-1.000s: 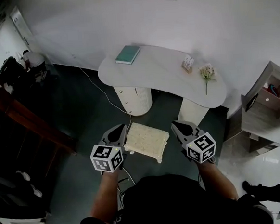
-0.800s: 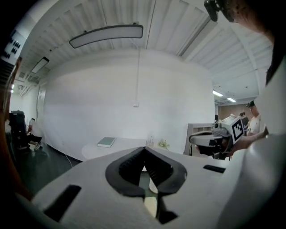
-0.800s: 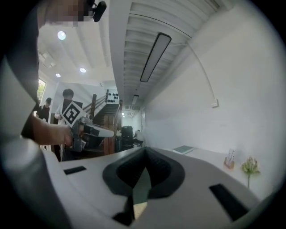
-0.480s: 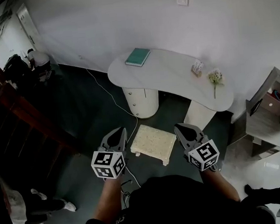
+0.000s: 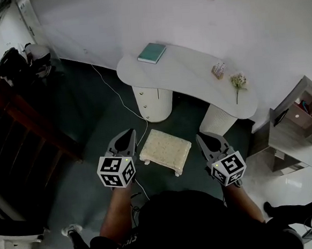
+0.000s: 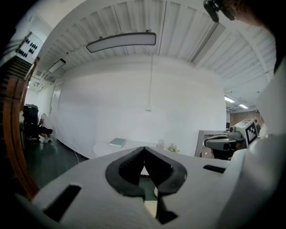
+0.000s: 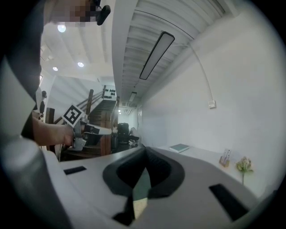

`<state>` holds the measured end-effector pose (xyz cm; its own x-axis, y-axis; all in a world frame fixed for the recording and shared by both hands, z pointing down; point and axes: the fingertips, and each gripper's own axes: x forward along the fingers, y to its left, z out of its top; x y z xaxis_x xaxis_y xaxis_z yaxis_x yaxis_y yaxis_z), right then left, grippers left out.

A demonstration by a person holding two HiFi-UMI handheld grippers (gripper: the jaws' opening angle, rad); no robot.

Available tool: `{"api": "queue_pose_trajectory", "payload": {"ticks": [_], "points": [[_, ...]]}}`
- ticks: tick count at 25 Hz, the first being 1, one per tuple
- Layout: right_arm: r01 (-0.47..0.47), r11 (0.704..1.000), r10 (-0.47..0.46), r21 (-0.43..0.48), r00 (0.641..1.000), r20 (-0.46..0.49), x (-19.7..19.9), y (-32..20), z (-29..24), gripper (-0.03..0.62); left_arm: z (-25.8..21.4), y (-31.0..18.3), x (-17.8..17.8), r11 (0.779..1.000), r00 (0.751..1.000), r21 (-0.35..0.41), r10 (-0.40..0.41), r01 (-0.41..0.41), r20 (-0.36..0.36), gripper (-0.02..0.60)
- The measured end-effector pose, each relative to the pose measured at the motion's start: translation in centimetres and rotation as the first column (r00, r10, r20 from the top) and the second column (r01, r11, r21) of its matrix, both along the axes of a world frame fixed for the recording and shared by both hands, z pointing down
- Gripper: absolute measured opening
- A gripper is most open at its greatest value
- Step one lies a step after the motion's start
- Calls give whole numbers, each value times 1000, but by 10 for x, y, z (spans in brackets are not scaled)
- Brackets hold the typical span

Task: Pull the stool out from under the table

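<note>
Beyond the table (image 5: 186,70) edge, stool (image 5: 165,149) on open floor (image 5: 94,126), left gripper (image 5: 130,133) and right gripper (image 5: 200,138) beside it, jaws together

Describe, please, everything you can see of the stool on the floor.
The stool is low and rectangular, with a cream, nubbly, cushion-like top and short white legs showing at its corners. It stands upright on the dark floor, in front of the white table and clear of its top, turned slightly askew. It sits between the left tool and the right tool; neither appears to touch it.
</note>
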<state>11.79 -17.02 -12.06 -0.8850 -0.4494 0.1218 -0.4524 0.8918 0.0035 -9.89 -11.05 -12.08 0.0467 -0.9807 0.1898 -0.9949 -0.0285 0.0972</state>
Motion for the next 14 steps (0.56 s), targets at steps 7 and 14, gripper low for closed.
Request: {"api": "queue_pose_trajectory", "payload": {"ticks": [7, 14], "points": [[-21, 1000, 21, 2, 1000, 17, 13, -17, -9, 3, -2, -15, 6, 1000, 999, -11, 22, -22, 29, 9], [-30, 999, 31, -34, 999, 37, 11, -27, -14, 3, -7, -25, 8, 1000, 999, -25, -13, 14, 48, 9]]}}
